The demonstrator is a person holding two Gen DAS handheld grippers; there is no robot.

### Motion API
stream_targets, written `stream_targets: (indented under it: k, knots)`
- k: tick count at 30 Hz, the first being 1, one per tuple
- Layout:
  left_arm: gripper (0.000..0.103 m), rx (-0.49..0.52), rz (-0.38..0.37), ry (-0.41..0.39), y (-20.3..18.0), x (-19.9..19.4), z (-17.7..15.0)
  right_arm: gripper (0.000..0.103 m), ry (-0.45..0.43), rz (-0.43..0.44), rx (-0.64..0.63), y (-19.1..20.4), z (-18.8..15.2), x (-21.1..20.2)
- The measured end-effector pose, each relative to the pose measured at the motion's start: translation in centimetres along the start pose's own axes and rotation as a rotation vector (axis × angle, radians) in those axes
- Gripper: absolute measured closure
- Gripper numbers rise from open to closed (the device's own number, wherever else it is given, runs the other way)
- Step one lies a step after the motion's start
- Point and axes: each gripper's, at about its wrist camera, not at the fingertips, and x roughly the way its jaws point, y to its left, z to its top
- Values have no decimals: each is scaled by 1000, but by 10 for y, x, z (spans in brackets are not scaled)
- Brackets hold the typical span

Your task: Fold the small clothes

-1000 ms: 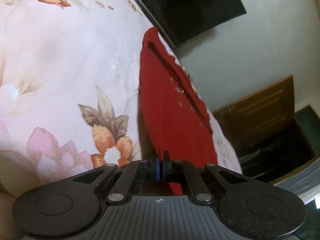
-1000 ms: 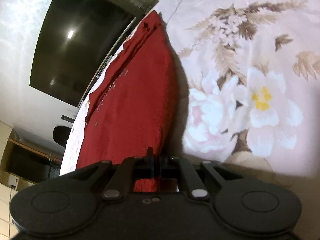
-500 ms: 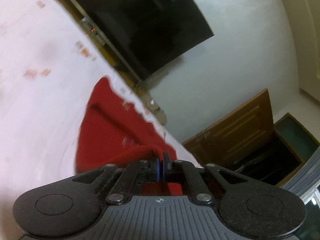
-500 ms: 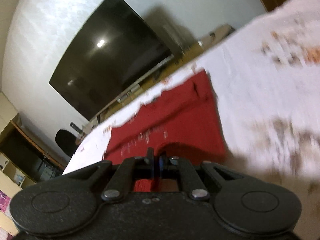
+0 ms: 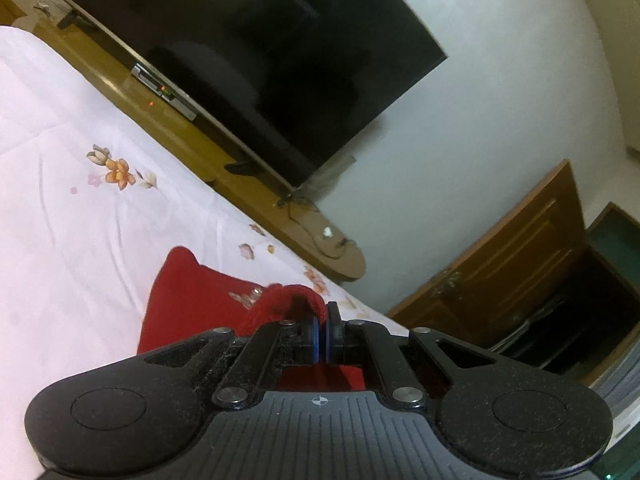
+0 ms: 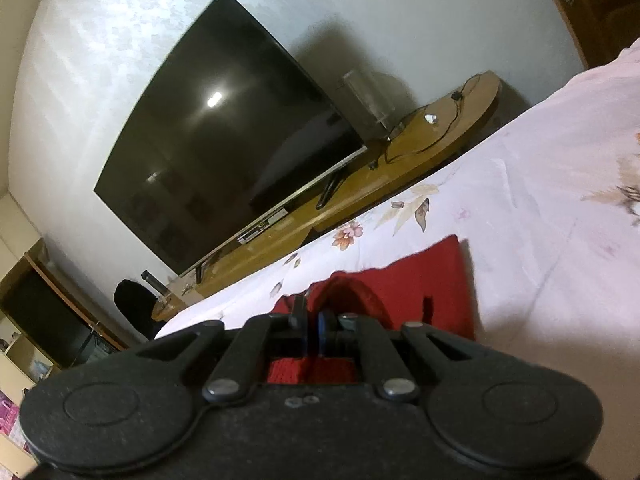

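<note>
Red knit (image 5: 188, 300) (image 6: 420, 288): ribbed, soft, lying on bedsheet (image 5: 72, 240) (image 6: 540, 208), near edge lifted into rounded hump. My left gripper (image 5: 322, 334) pinching that raised edge, blue pads pressed close on fabric. My right gripper (image 6: 311, 330) pinching same edge too, fold curling over fingertips. Sheet pale pink, wrinkled, printed with flowers. Beyond: wooden bench (image 5: 248, 184) (image 6: 360, 184), glossy black TV (image 5: 256, 60) (image 6: 224, 136), white wall.
</note>
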Motion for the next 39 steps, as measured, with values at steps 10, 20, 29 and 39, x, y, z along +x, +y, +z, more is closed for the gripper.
stream_targets:
  k: [10, 20, 29, 39]
  knots:
    - [100, 25, 132, 81, 37, 98, 12, 95, 73, -30, 106, -57, 17, 92]
    - [13, 60, 207, -53, 51, 109, 0, 43, -26, -53, 161, -88, 8, 111]
    - [52, 335, 349, 113, 29, 141, 4, 55, 83, -142, -114, -59, 16, 133]
    - [95, 402, 400, -27, 18, 128, -4, 92, 116, -311, -493, -15, -5, 160]
